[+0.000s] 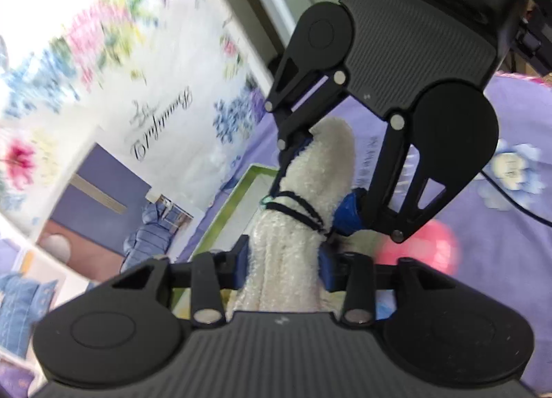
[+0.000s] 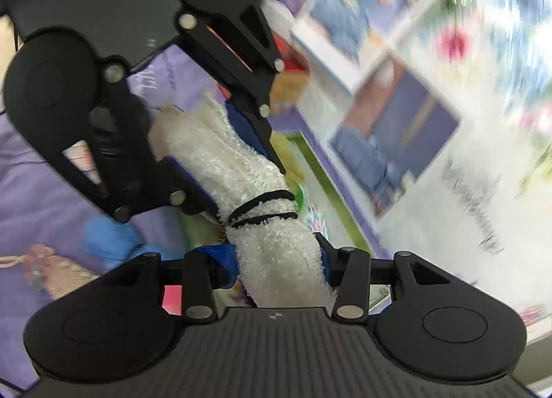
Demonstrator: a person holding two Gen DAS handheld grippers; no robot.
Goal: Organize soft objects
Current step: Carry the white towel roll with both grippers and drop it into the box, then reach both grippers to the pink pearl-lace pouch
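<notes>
A rolled white fluffy towel (image 1: 303, 197) bound by a black hair tie (image 1: 300, 211) is held in the air between both grippers. My left gripper (image 1: 284, 265) is shut on one end of the roll. My right gripper (image 1: 319, 170) is shut on the other end, coming in from above. In the right wrist view the same towel (image 2: 248, 187) with the black tie (image 2: 262, 211) runs from my right gripper (image 2: 281, 267) up to my left gripper (image 2: 210, 142). Below the towel lies a green-rimmed tray (image 1: 238, 197) on a purple cloth.
A purple patterned bedspread (image 1: 500, 225) covers the surface. A pink ball (image 1: 424, 249) lies at the right. A floral white wall hanging (image 1: 165, 94) and a shelf with blue denim items (image 1: 151, 235) stand behind. Blue and pink soft items (image 2: 107, 239) lie at the left.
</notes>
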